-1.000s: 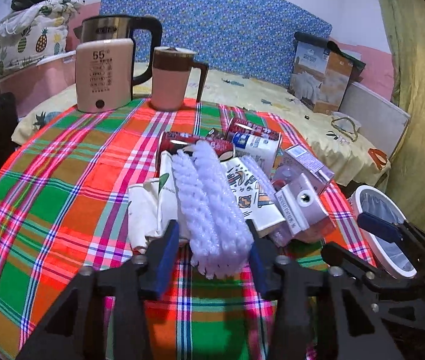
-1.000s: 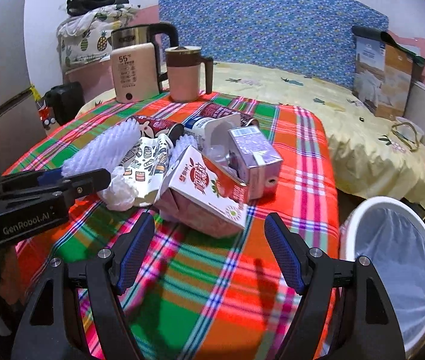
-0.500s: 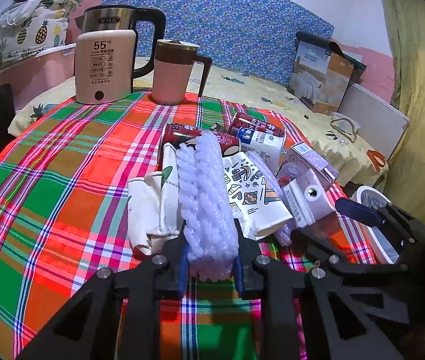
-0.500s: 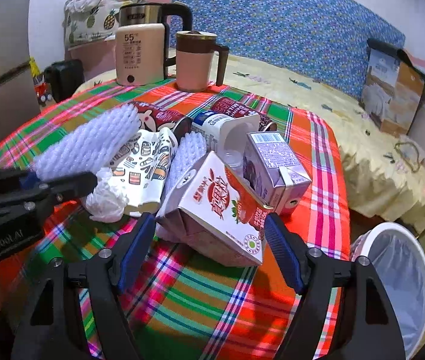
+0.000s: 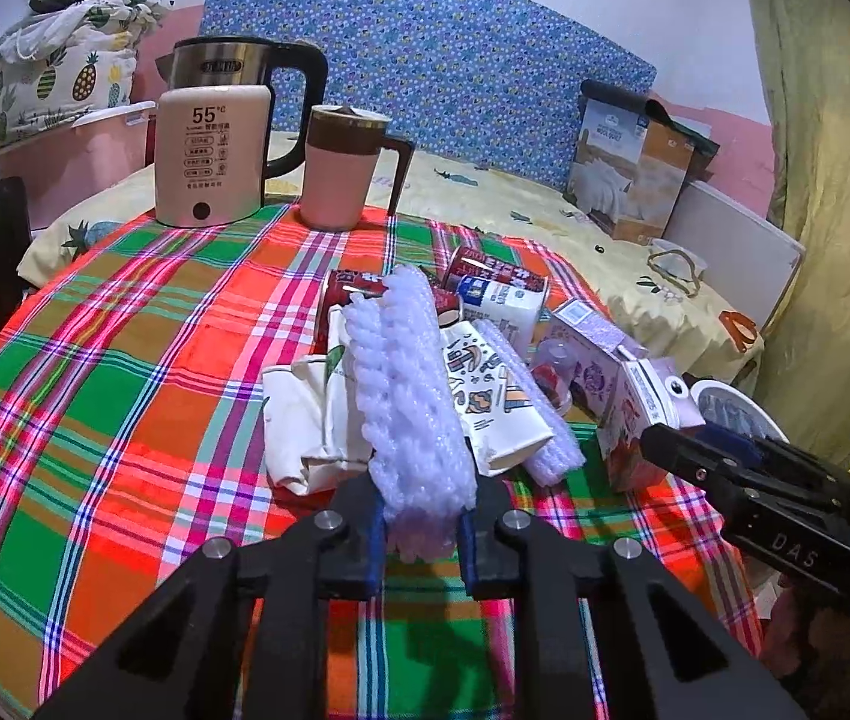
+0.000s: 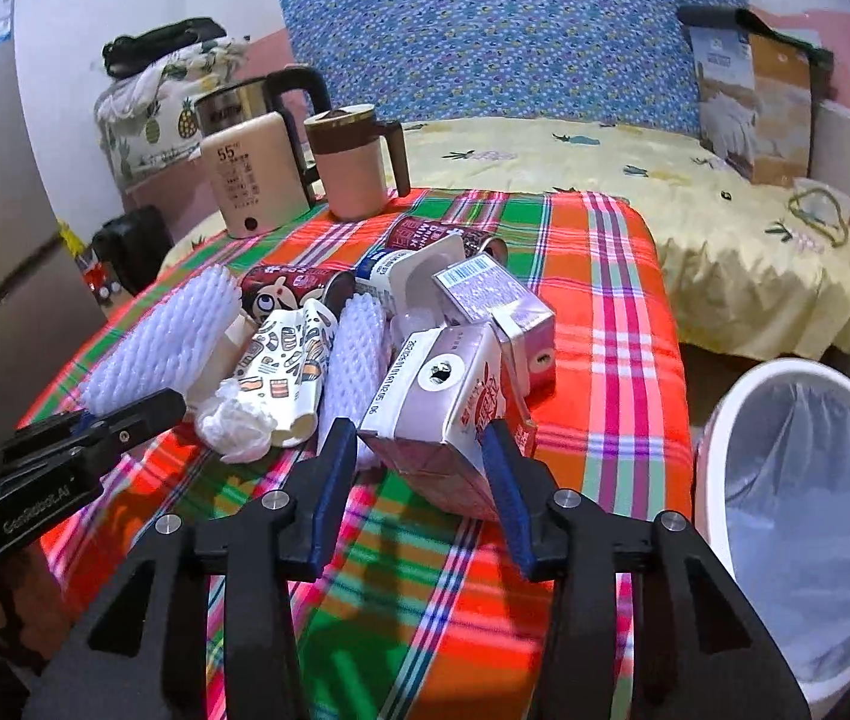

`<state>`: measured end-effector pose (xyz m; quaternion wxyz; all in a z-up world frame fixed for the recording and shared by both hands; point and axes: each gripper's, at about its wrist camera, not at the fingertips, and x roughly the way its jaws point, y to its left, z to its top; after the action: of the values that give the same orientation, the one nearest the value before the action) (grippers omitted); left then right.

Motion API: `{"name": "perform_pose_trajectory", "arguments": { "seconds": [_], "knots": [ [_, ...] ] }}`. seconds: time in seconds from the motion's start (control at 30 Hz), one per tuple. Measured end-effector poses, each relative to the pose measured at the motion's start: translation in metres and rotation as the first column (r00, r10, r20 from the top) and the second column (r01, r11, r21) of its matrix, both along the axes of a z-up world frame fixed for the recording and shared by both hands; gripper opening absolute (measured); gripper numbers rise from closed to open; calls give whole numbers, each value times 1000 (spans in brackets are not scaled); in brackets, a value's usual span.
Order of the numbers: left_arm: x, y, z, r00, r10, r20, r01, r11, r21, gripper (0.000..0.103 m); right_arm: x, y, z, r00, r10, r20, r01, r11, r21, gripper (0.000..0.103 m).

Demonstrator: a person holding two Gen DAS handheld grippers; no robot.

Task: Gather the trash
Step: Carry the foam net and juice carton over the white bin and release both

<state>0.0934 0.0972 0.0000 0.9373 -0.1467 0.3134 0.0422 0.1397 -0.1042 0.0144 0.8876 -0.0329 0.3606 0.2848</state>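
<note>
Plaid table point(image 5: 95, 396) held the trash pile; left gripper point(image 5: 420, 531) had just closed on foam net point(image 5: 410, 408), right gripper point(image 6: 419, 468) closing around carton point(image 6: 443, 396), should squeeze firmly before lifting toward bin point(image 6: 719, 420).

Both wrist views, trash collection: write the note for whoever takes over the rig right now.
Left claw: has just been closing, now pinches the near end of the white foam fruit net.
Right claw: has just been closing around the strawberry milk carton; pads look to be touching its sides.
Still on the plaid tablecloth: purple drink carton, patterned paper cup, second foam net, crumpled white tissue, cans behind.
White lined trash bin stands off the table's right edge.
Done: nothing visibly binned. Left: lift and drop both items, then the rest.
</note>
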Motion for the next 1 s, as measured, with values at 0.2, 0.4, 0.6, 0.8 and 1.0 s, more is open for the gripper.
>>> {"name": "perform_pose_trajectory", "arguments": {
  "seconds": [0.2, 0.4, 0.6, 0.8, 1.0],
  "knots": [
    [-12, -7, 9, 1000, -13, 15, 13, 1000, -3, 19, -8, -18, 4, 1000, -17, -13, 18, 998, 59, 45],
    [-14, -25, 17, 999, -49, 20, 49, 999, 8, 19, -9, -35, 5, 999, -48, -23, 50, 993, 106, 43],
    [-6, -53, 23, 993, -118, 19, 118, 993, 11, 19, -9, -55, 8, 996, -87, -7, 87, 987, 136, 43],
    [11, -83, 28, 980, -199, 25, 199, 980, 5, 19, -4, -77, 16, 991, -136, 17, 131, 977, 171, 43],
    [34, -126, 31, 953, -304, 21, 304, 953, 2, 19, 1, -114, 18, 974, -224, 42, 213, 960, 183, 43]
  ]
}}
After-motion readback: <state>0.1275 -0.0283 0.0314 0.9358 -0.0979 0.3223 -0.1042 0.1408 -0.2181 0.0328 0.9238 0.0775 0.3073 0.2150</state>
